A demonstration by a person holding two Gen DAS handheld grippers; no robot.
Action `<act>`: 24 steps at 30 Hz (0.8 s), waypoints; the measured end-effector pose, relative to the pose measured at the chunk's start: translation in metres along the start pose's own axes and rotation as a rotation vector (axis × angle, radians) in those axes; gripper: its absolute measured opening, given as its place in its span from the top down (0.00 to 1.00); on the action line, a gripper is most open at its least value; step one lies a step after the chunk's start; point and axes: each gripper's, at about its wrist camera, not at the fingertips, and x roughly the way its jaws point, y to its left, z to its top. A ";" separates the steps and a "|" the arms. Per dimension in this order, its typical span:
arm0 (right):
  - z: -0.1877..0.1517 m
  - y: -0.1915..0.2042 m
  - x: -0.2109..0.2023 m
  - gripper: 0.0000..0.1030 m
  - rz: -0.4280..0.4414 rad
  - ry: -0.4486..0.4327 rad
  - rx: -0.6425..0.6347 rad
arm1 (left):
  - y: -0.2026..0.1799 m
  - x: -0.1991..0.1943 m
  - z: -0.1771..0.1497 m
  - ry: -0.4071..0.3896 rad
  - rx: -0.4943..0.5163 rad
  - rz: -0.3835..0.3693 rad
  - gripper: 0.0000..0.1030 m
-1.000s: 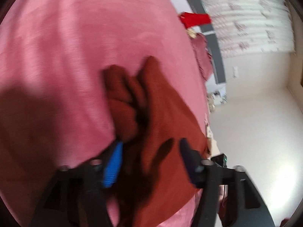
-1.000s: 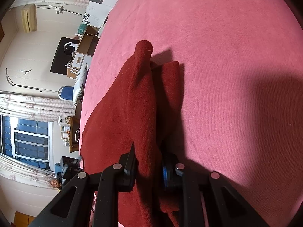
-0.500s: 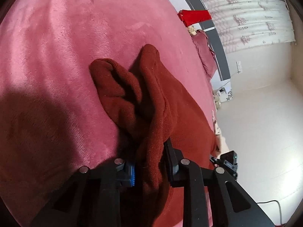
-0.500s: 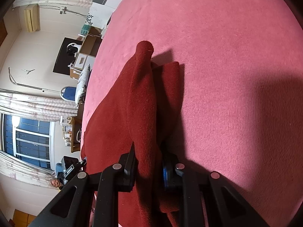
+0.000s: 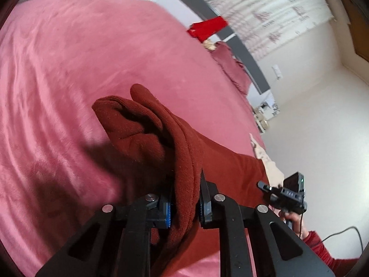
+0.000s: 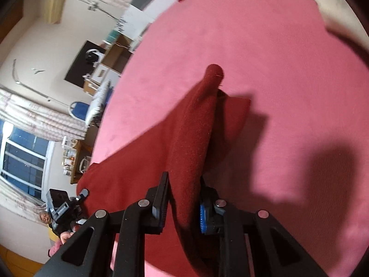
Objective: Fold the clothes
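A dark red fleece garment (image 5: 147, 136) lies on the pink bed cover (image 5: 69, 64). My left gripper (image 5: 184, 202) is shut on a bunched fold of it, and the cloth rises in a ridge ahead of the fingers. My right gripper (image 6: 183, 204) is shut on another fold of the same garment (image 6: 189, 124), which stands up in a narrow peak and spreads out to the left over the pink bed cover (image 6: 276, 69). In the left wrist view the right gripper (image 5: 286, 194) shows at the right edge of the bed.
A bright red cloth (image 5: 207, 26) and a pink pillow (image 5: 233, 69) lie at the bed's far edge by a grey headboard. A cream cloth (image 6: 332, 7) lies at the top right. Desks, boxes, a blue chair (image 6: 79, 110) and a window stand beyond the bed.
My left gripper went from open over the garment to shut on a fold of it. Both grippers have since lifted, pulling the cloth up from the bed.
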 end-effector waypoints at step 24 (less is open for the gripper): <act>0.074 0.301 0.196 0.86 0.006 0.152 -0.446 | 0.143 -0.225 -0.016 -0.398 -0.157 0.451 0.70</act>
